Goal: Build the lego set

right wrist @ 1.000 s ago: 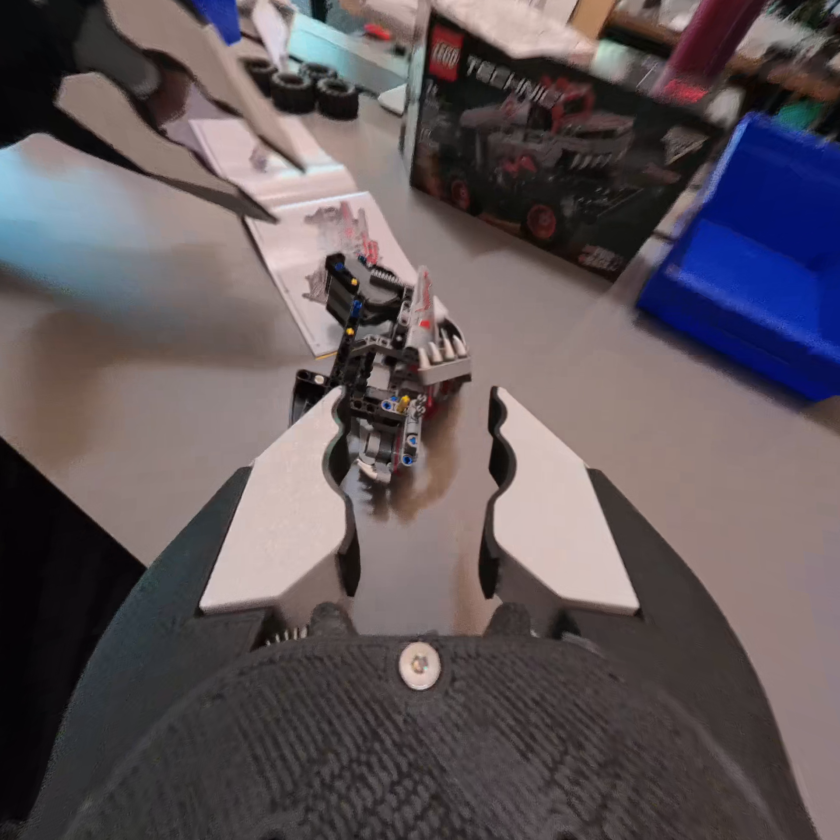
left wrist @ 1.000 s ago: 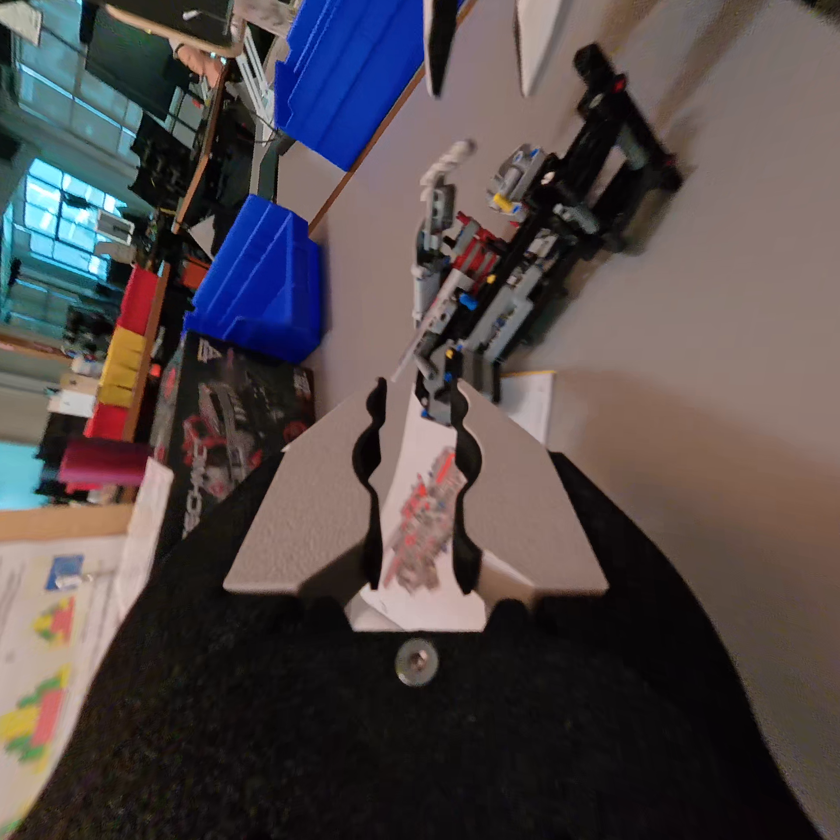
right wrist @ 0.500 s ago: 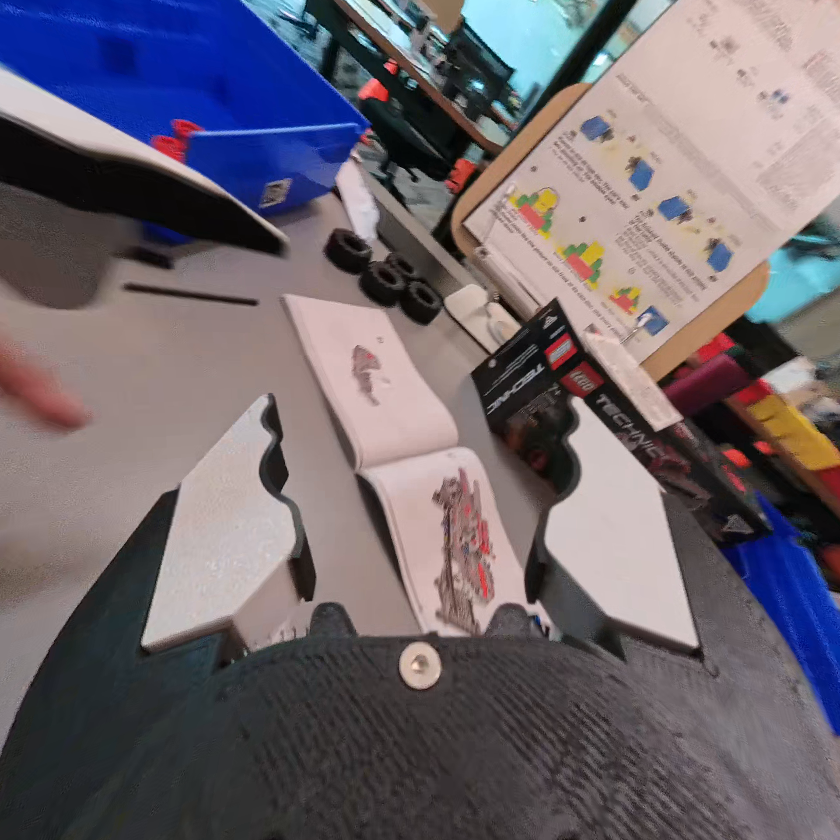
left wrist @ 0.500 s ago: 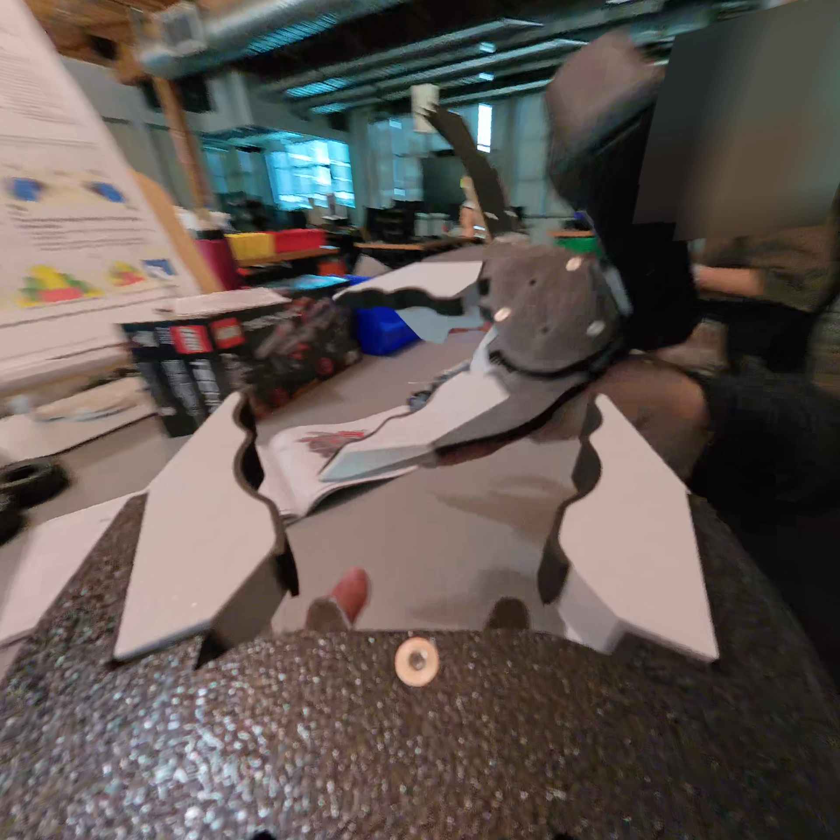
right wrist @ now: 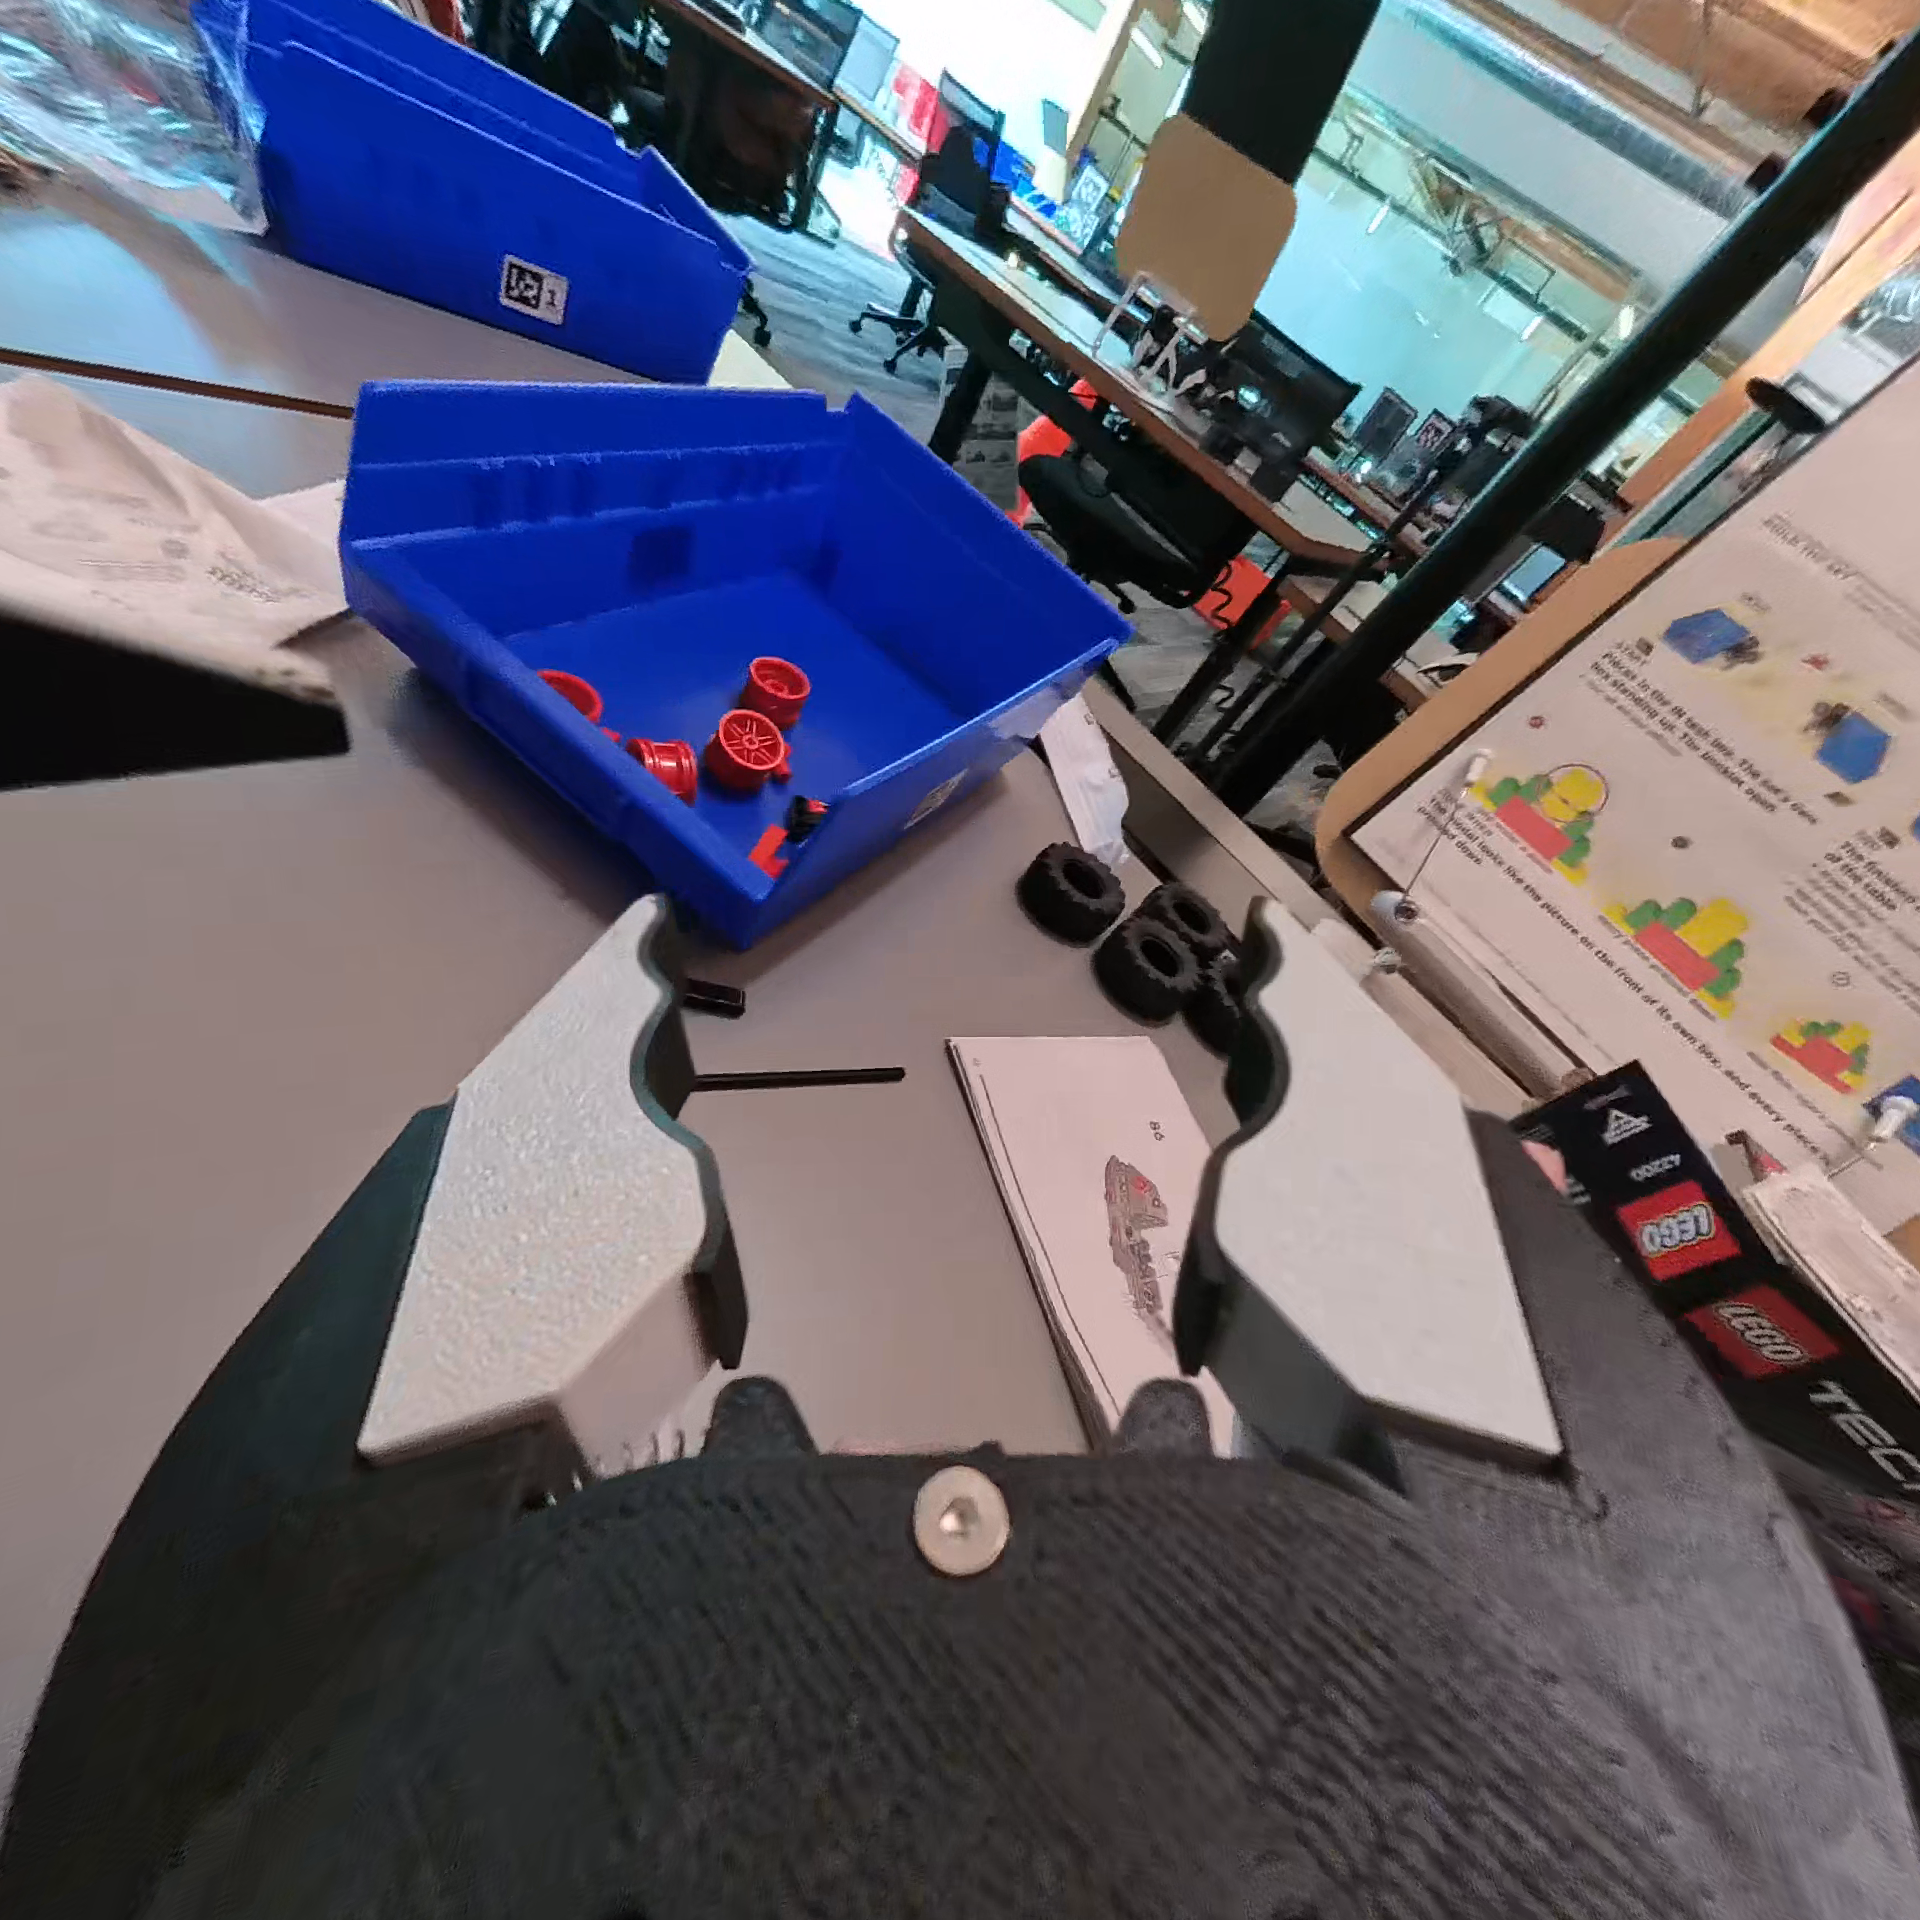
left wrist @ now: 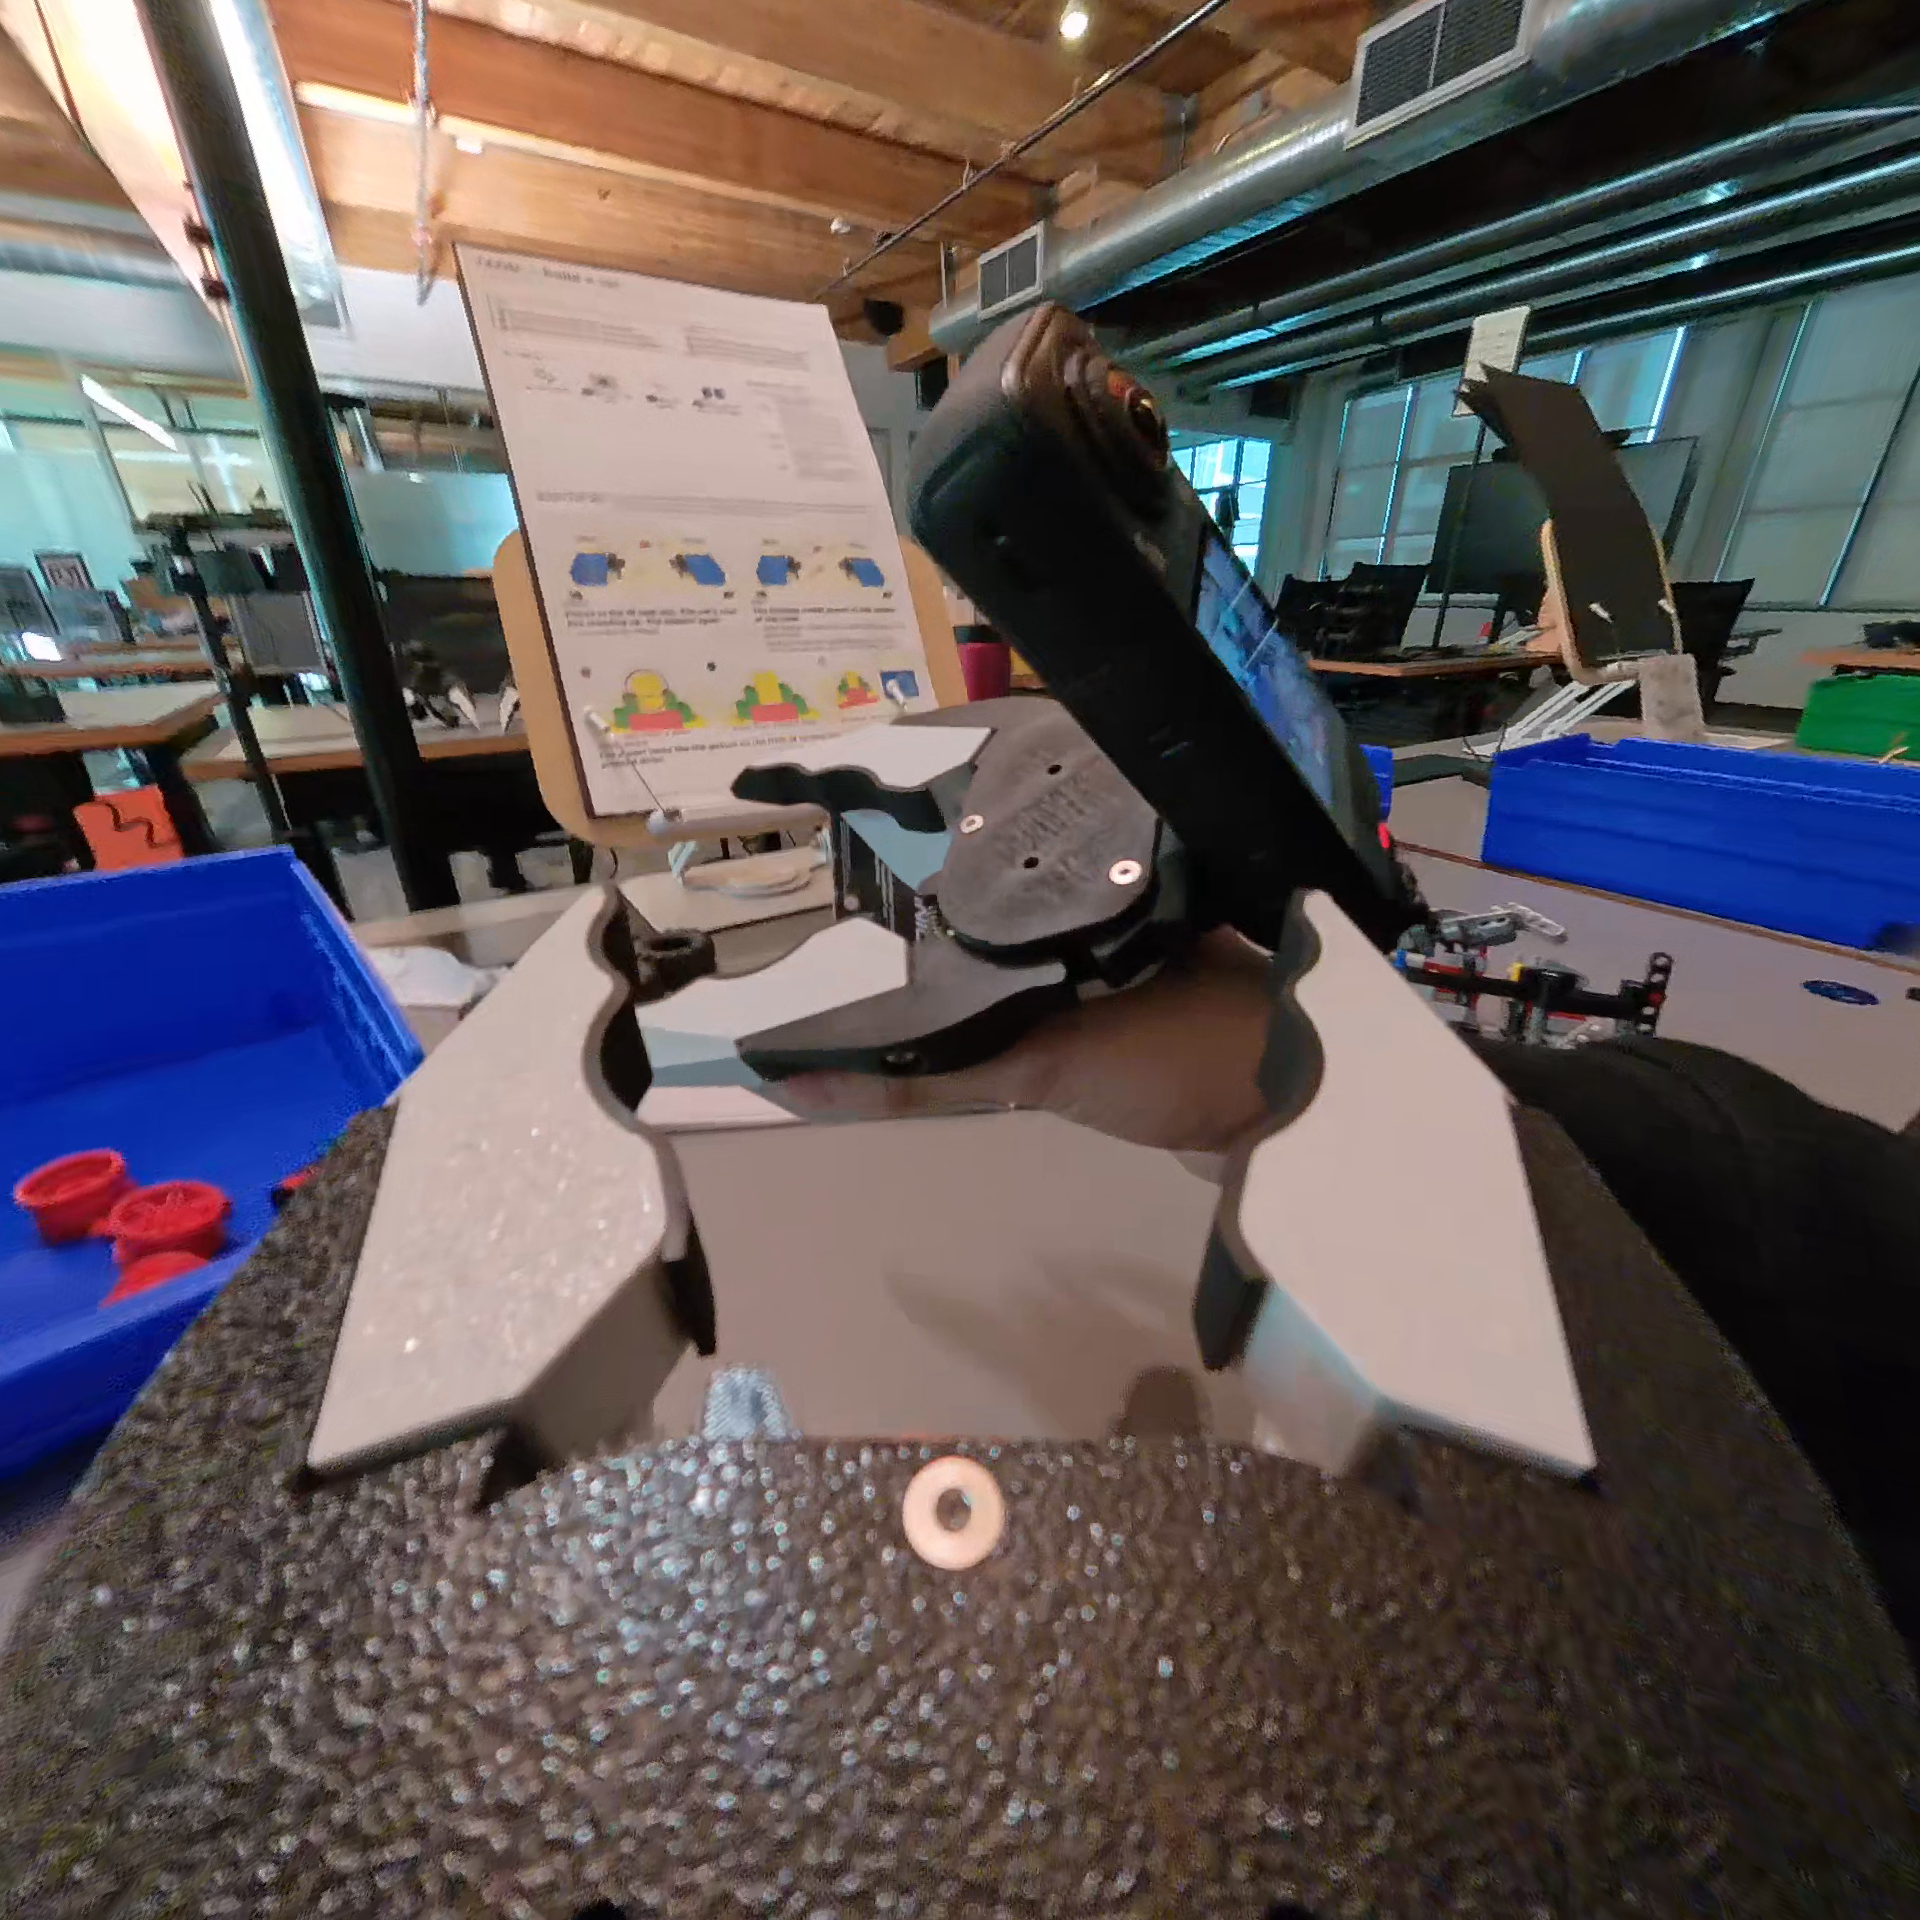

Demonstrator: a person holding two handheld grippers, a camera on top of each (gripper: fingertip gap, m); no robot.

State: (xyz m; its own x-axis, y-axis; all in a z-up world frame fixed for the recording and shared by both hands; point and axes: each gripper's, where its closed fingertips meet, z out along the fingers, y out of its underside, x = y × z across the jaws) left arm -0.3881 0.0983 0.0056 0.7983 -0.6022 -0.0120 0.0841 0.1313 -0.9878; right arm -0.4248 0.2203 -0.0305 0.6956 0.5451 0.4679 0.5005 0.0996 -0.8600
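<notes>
My left gripper is open and empty, raised over the grey table. It faces my right gripper, which a hand holds open just ahead. The part-built lego model stands on the table to the far right. In the right wrist view my right gripper is open and empty above a thin black axle and a small black pin. Black tyres lie just beyond its right finger. Red wheel hubs lie in a blue bin. The open instruction booklet lies under the right finger.
The lego box and a poster board stand at the right. A second blue bin sits at the back left, beside clear bags. A left gripper finger juts in from the left. Another blue bin stands beyond the model. The left gripper is farther from the small black pin, some 25 cm, than the right, some 15 cm. Measured from the fingertips, the thin black axle is 15 cm or so from the right gripper and 25 cm from the left.
Both grippers swung away from the model. The left one now faces the right gripper and the poster board, its jaws wider. The right one now looks at the bin, tyres and axle.
</notes>
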